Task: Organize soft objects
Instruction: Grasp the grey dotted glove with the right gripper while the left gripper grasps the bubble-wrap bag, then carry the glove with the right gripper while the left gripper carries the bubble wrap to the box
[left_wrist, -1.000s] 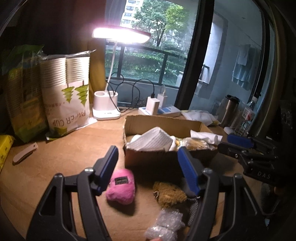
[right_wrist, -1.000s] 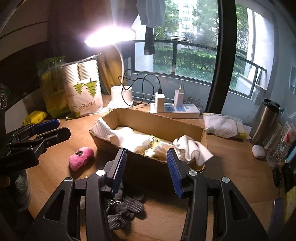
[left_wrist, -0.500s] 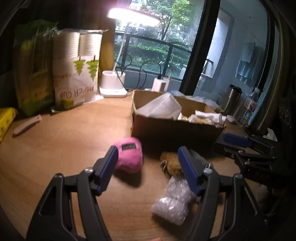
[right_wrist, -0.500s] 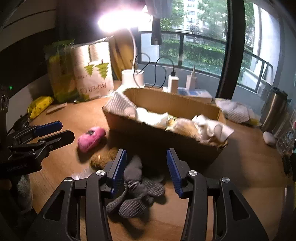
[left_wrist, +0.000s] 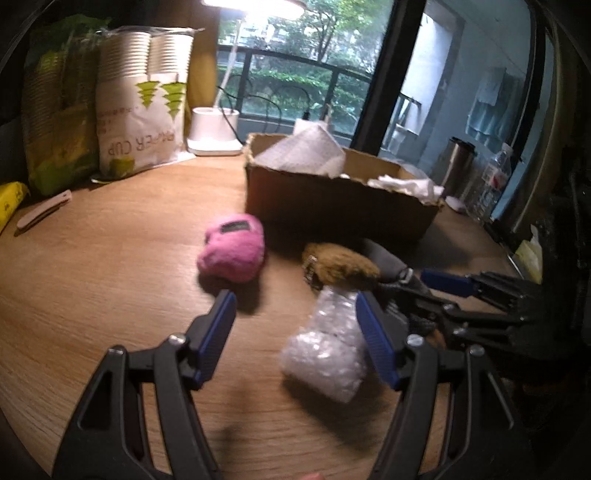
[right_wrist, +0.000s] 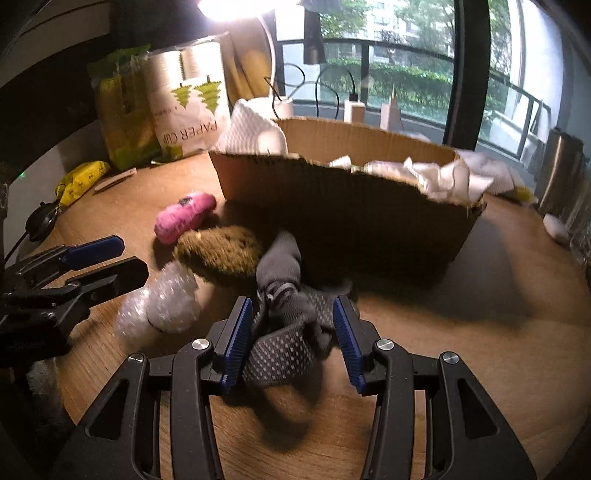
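**Right wrist view: fingers straddling the grey socks**

Right wrist view had the right gripper (right_wrist: 291, 341) at lower centre, fingers spread either side of the grey socks (right_wrist: 286, 317) without touching them — probably lined up for a pinch. At the left edge of that frame the left gripper (right_wrist: 107, 258) hung low, spread too, above the bubble wrap (right_wrist: 160, 306).

From the left wrist view, the left gripper (left_wrist: 295, 332) sat at lower centre with the bubble wrap (left_wrist: 325, 350) lying against its right-hand finger, not gripped. Beyond, mid-frame, lay the brown plush (left_wrist: 341, 266) and the pink plush (left_wrist: 232, 253), both loose on the wooden table (left_wrist: 92, 277).

Further back stood the cardboard box (right_wrist: 343, 218), open-topped, already holding a white ribbed cloth (right_wrist: 255, 133) at its left end and crumpled white cloths (right_wrist: 447, 177) spilling over its right rim — likely the collection point, so four soft things remained outside. Behind, upper left, stood a paper cup pack (right_wrist: 188, 107).
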